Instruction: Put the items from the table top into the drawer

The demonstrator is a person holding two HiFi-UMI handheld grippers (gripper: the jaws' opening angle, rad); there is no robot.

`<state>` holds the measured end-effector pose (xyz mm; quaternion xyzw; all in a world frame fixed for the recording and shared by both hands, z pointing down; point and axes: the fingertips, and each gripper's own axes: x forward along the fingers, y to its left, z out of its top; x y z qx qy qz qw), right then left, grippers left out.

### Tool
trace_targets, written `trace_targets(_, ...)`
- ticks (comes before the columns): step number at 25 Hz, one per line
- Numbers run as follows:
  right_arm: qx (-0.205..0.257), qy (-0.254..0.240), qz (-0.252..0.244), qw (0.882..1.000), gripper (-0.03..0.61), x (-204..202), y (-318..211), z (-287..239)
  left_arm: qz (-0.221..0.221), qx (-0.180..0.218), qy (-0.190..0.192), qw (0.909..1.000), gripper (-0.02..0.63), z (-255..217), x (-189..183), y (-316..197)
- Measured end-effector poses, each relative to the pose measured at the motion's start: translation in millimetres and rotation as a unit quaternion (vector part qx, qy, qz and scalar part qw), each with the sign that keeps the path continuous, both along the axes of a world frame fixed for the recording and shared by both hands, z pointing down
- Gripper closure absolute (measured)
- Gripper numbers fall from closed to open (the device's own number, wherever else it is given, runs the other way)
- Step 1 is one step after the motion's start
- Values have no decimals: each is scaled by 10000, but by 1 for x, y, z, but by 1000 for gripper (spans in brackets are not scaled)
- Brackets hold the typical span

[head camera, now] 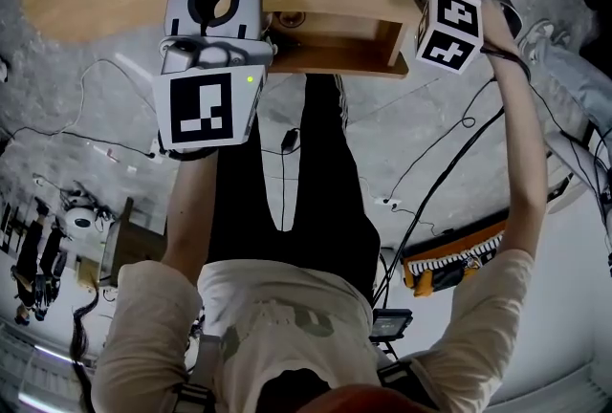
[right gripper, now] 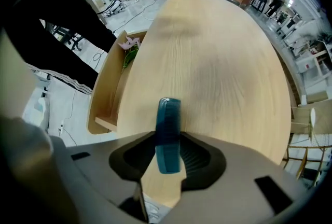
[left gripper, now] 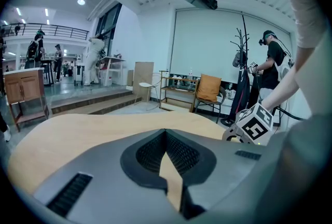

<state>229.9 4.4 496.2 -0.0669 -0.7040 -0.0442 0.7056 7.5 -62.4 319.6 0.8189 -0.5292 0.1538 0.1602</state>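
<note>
Comb [right gripper: 168, 111] | right gripper [right gripper: 168, 137] pinches it, left gripper [left gripper: 166, 132] closed, empty | I'd lift straight (mind the table [right gripper: 218, 62] edge), then lower into drawer [right gripper: 106, 98]

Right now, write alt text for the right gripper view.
The right gripper pinches a teal comb over a pale wooden table. At left, an open drawer holds a pink flower.

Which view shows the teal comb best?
Right gripper view: the teal comb stands edge-on, clamped between the jaws of the right hand-held gripper. Head view and left gripper view show none of it.
</note>
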Motion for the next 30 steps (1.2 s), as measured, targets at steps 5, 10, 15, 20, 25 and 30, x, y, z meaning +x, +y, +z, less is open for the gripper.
trace_targets(5,442,-952,699,9920,423,-42,5,-60,10,10,-7,10000,607,-2,-1,2)
trace_targets(10,786,-1917,1500,9667,423,-84,16,-139,-39,13,-27,10000,607,-4,-7,2)
trace_targets(15,788,-1936,1397,9679,423,-93,28,-162,-11,121,-14,9999,607,-10,-7,-2)
trace_targets(20,460,-1959,1265,9713,423,-111,51,-147,-22,49,-23,10000,607,-9,-9,2)
trace_targets(25,-479,-1684,1005,9794,423,-126,125,-64,-33,0,-54,10000,607,-2,-8,4)
trace_targets(30,-780,-773,998,9889,423,-103,170,41,113,-47,-307,9995,607,2,-13,7)
